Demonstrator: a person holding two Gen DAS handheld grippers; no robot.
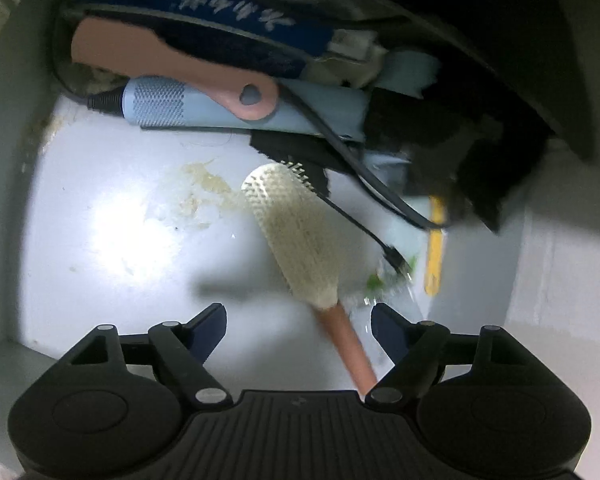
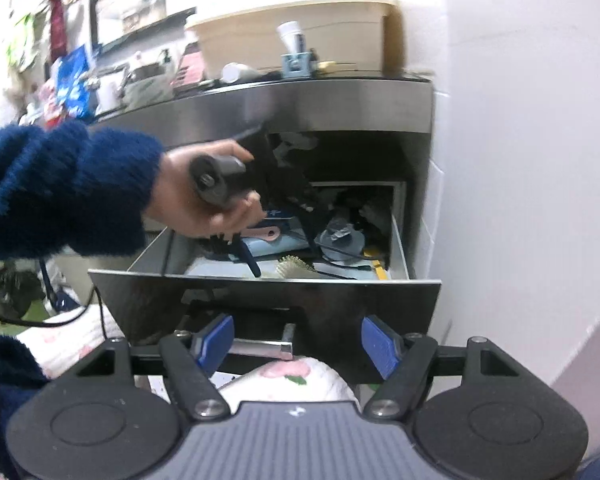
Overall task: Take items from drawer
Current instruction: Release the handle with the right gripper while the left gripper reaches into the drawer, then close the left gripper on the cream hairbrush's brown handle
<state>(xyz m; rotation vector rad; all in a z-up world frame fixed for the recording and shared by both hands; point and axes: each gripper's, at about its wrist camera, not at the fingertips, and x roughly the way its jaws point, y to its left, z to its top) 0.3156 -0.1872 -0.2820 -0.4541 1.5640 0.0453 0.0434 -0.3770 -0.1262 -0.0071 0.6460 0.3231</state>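
The round hairbrush (image 1: pixel 290 232) lies on the white floor of the open drawer (image 2: pixel 400 248), its cream bristled barrel pointing toward the drawer's back and its pink handle (image 1: pixel 346 344) running forward between the spread fingers of the left hand-held gripper (image 1: pixel 299 320). That gripper hangs wide, not yet closed on anything. I judge the brush light and stiff. The handle is smooth and may slip or roll under a pinch, so the best hold looks to be across the handle just below the barrel, where the pads can meet it squarely; the bristles would give and offer poor purchase.

Behind the brush, at the drawer's back, lies a heap: a pale blue styling tool (image 1: pixel 236 108) with a black cord (image 1: pixel 364 176), a pink flat handle (image 1: pixel 172 68) lying over it, a dark blue packet (image 1: pixel 236 12) and black cloth (image 1: pixel 460 152). The cord trails past the barrel's right side and ends in a small plug (image 1: pixel 396 258) just beside the brush; it could snag if the brush is lifted sideways. A yellow strip (image 1: pixel 436 240) lies farther right of the brush. The frame is blurred, so whether the cord touches the bristles I cannot tell.

The right hand-held gripper (image 2: pixel 298 340) waits wide open in front of the drawer's dark front panel (image 2: pixel 260 300), holding nothing.
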